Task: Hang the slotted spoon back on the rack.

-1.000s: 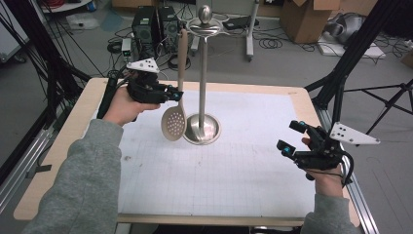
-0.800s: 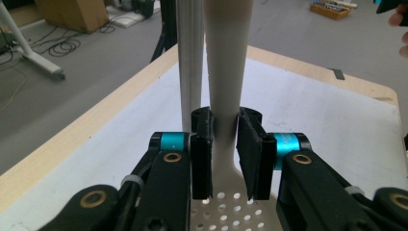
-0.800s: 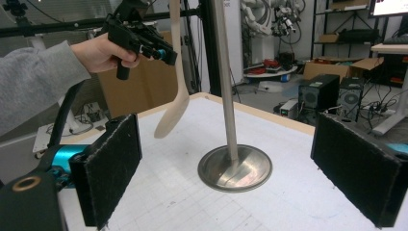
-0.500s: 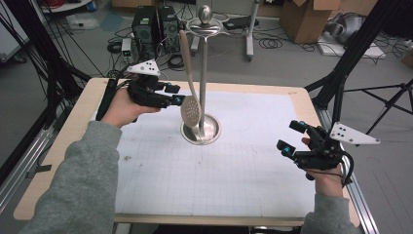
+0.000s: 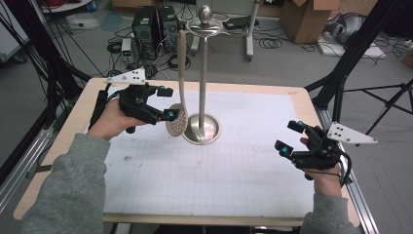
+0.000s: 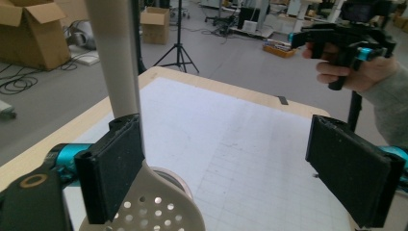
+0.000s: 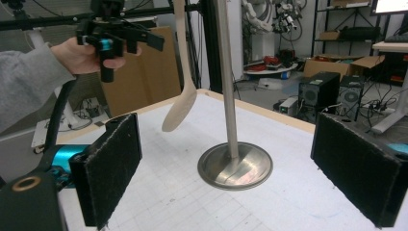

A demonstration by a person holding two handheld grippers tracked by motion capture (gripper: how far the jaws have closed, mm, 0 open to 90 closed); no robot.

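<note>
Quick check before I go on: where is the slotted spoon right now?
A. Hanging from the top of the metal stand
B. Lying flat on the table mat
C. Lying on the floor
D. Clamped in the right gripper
A: the slotted spoon hangs by its handle from the top of the metal stand, its bowl clear of the mat; the left gripper has just been opening its jaws, which stand wide beside the handle.
</note>
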